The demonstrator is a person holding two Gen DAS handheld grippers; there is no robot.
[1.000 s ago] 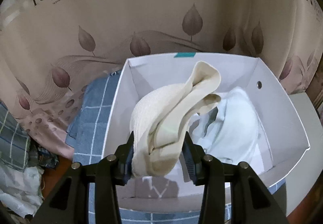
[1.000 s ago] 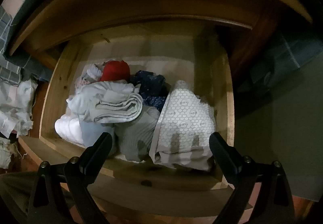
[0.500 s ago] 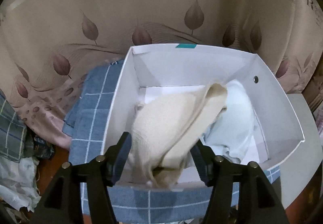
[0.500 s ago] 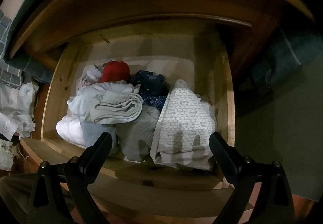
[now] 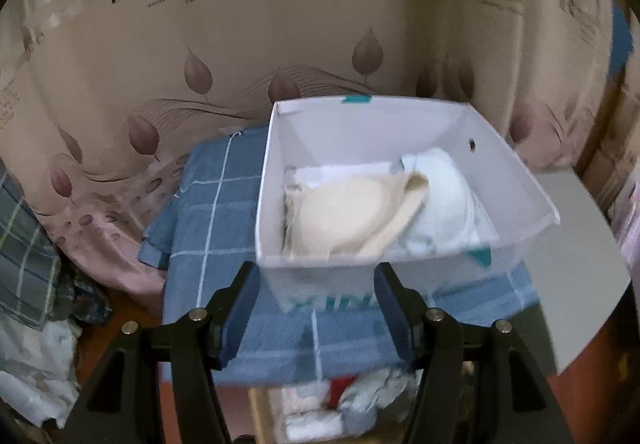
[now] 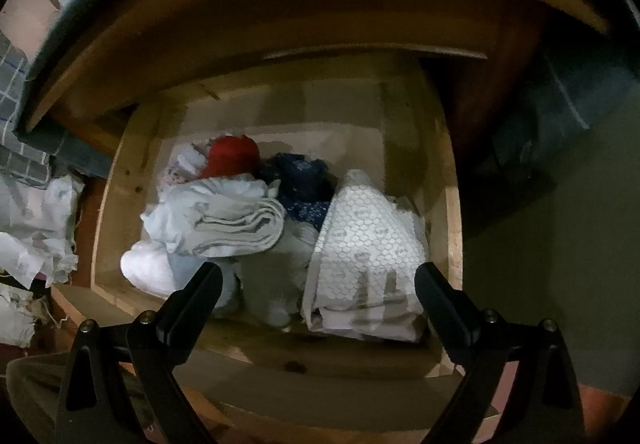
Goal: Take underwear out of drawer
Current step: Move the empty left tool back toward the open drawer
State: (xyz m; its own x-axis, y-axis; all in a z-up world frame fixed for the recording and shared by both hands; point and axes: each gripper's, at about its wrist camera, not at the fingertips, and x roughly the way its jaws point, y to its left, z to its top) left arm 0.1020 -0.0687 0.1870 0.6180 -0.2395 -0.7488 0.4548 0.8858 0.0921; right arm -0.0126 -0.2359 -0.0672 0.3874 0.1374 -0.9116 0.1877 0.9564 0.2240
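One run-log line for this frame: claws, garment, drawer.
left claw: open, empty | cream garment: in white box | right claw: open over drawer | drawer: garments remain

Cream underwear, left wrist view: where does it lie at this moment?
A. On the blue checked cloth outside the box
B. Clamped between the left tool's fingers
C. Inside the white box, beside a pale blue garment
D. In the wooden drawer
C: the cream underwear rests inside the white box against the pale blue garment, and nothing sits in the left tool.

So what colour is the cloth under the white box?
Blue with white grid lines, clearest in the left wrist view.
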